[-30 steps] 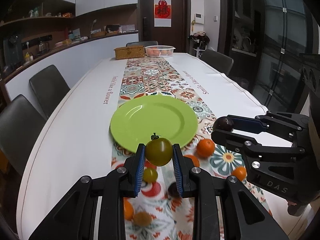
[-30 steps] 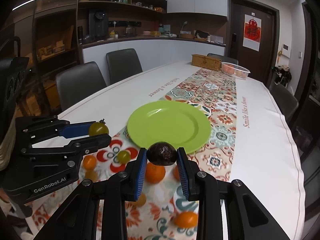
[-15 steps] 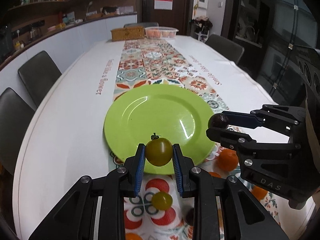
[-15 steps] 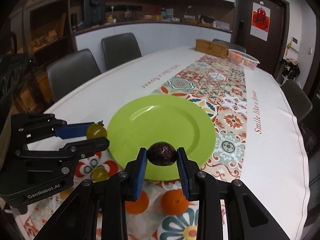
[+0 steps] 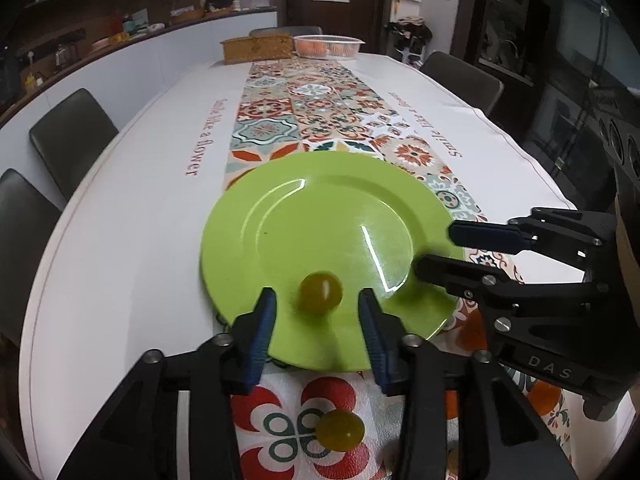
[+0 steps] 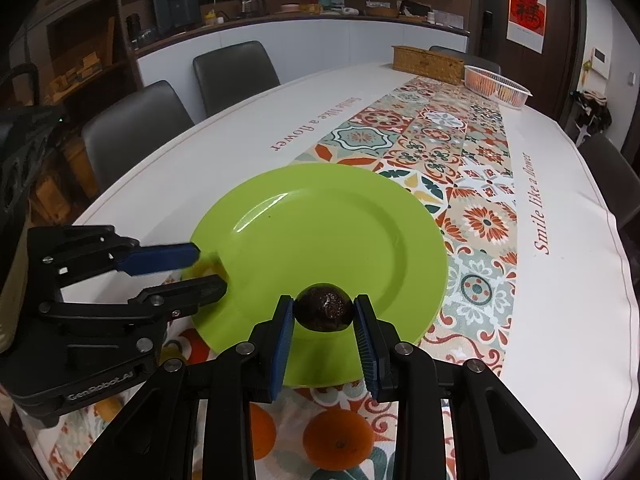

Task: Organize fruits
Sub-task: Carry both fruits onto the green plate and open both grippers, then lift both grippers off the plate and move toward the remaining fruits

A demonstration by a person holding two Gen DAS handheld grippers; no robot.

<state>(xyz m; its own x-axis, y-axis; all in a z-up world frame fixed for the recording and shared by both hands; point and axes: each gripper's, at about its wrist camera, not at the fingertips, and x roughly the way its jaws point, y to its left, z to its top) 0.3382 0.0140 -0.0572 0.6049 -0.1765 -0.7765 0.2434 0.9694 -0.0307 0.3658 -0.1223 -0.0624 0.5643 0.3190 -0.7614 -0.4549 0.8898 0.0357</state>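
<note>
A lime-green plate lies on the patterned runner. My left gripper hangs over the plate's near rim with its jaws opening. A blurred green tomato sits between them, a clear gap on each side. From the right, my right gripper reaches over the plate, its jaws opening too. A dark round fruit sits between its blue pads with only a sliver of room. Each gripper shows in the other's view: right gripper, left gripper.
A small yellow-green tomato and oranges lie on the runner near me. A wicker box and a white basket stand at the table's far end. Dark chairs line the table's sides.
Both grippers moved forward and down until they hang over the plate. The left jaws spread and the green tomato left the pads. The right jaws widened slightly around the dark fruit.
</note>
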